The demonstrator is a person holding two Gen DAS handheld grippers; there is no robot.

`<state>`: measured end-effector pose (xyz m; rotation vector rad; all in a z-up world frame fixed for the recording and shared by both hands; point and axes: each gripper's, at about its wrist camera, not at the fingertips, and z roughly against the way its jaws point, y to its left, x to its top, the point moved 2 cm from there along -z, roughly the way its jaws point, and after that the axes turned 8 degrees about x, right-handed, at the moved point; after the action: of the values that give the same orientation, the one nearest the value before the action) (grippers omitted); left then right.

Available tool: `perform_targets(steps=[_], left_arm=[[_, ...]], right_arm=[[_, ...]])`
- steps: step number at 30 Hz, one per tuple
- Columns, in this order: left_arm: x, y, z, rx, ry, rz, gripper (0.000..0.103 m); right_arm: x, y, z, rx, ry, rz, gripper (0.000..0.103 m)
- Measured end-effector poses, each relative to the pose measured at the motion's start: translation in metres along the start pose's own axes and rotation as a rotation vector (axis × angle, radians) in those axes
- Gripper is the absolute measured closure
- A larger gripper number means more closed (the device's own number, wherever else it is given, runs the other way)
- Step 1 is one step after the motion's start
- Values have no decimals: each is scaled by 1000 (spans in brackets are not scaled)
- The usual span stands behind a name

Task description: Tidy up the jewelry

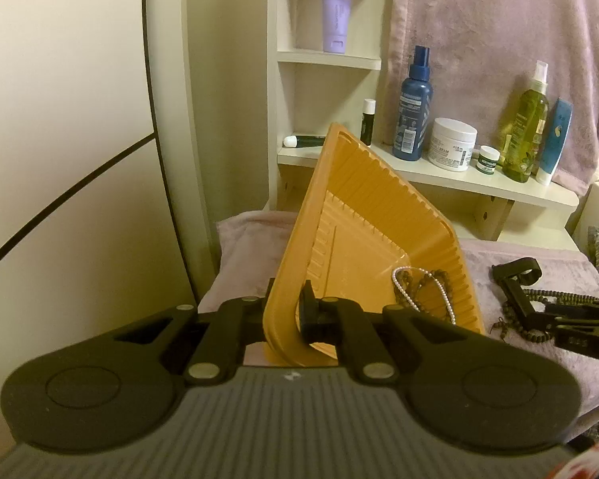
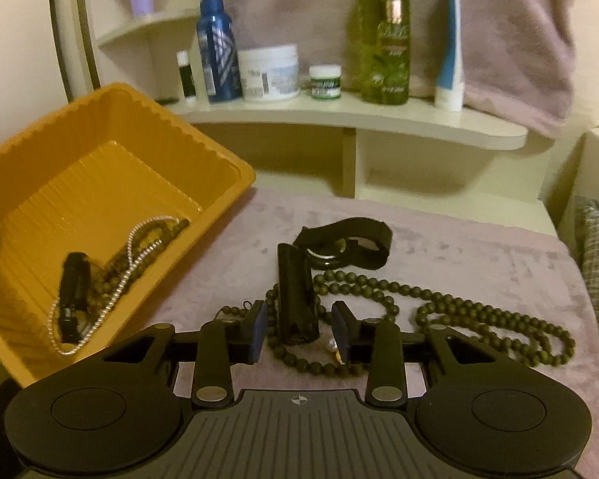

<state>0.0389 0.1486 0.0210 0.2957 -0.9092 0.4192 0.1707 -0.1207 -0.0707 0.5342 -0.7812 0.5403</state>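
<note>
The left claw [image 1: 289, 311] pinches the ribbed rim of the orange plastic tray [image 1: 363, 215], tilting it up at the bench's left edge; a pearl strand [image 2: 139, 263] and dark beads lie inside. The right claw [image 2: 299, 329] stands wide around a glossy black cylinder [image 2: 297, 295] atop the round-beaded dark necklace [image 2: 479, 315] on the plush mauve cloth [image 2: 459, 247]

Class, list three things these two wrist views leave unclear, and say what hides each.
1. Left view: the black item in the orange tray is hidden by its tilted wall.
2. Right view: labels on the shelf bottles are blurred.
3. Right view: the small pale piece beside the right tongs is too small to identify.
</note>
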Motion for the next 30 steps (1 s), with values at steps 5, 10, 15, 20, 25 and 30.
perform_targets(steps=[5,10,15,20,25,30], left_arm=[[0,1,0,-1,0,2,96],[0,1,0,0,2,4,96],[-1,1,0,-1,2,4,96],[-1,1,0,0,2,4,96],[-1,0,0,0,1,4,96],[-1,0,1,-1,1,4,96]], right_arm=[[0,-3,-16,-14,31,10,67],[0,-2,-19,-23,30,29,76],[0,2,-18,-19,33,36,80],[-1,7,-5,-27,-1,52,80],[7,12,9,-23,-40,39,80],[22,32,22,54,-81,24,80]])
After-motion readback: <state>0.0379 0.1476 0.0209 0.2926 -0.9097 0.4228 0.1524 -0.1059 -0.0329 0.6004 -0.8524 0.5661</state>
